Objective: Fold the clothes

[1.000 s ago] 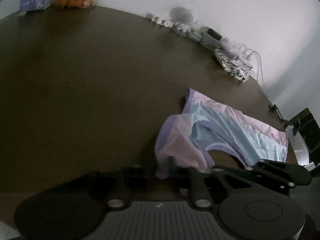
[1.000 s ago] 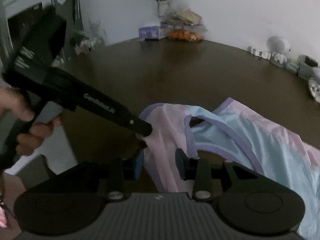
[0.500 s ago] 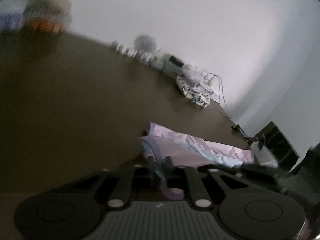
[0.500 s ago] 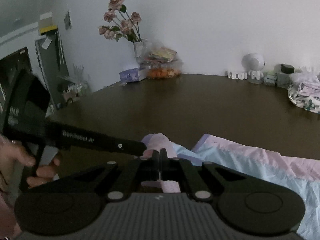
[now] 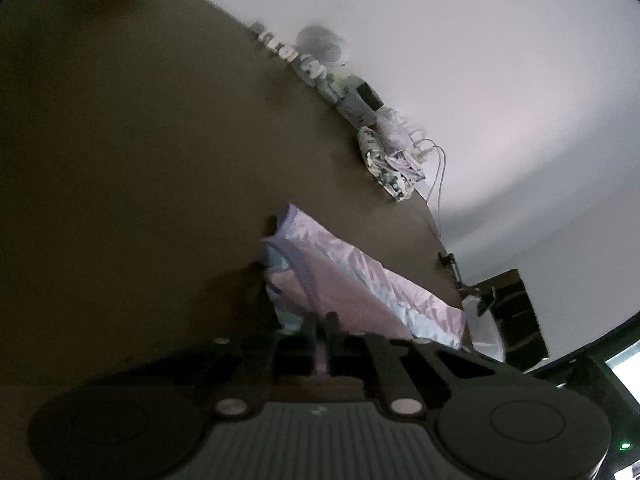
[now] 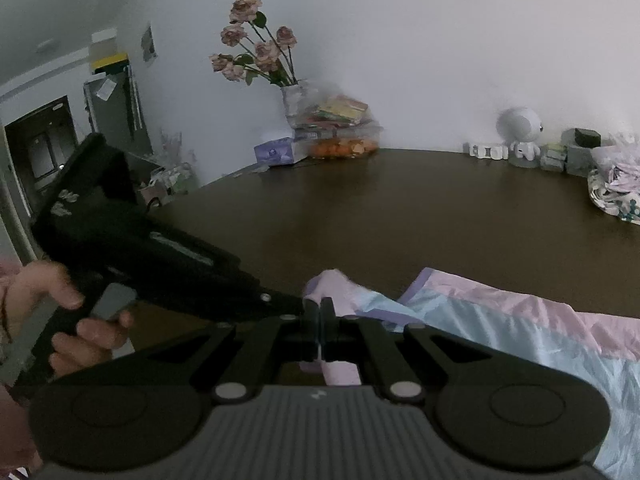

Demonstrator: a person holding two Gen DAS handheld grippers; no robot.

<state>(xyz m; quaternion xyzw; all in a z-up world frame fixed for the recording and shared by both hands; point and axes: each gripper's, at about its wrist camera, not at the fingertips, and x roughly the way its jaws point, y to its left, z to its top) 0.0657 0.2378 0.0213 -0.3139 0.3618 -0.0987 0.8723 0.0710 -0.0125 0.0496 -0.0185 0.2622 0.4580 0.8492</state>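
Note:
A pastel garment with pink, light blue and lilac bands (image 6: pixel 520 332) lies on the dark brown table (image 6: pixel 400 208), its left end lifted. My right gripper (image 6: pixel 321 312) is shut on the garment's pink shoulder edge. My left gripper (image 5: pixel 320 322) is shut on the garment's (image 5: pixel 352 280) lilac-trimmed edge, held just above the table (image 5: pixel 120 160). In the right wrist view the left gripper's black body (image 6: pixel 160 264) sits right beside my right fingertips, held by a hand.
At the table's back edge stand a vase of roses (image 6: pixel 292 92), snack bags (image 6: pixel 340 128), a tissue pack (image 6: pixel 276 152), a white toy robot (image 6: pixel 520 132) and a patterned cloth bundle (image 6: pixel 616 188). A dark cabinet (image 5: pixel 516 312) stands beyond the table's right end.
Both grippers closed on the garment's shoulder edge and lifted it off the table. The left wrist view has tilted and moved up.

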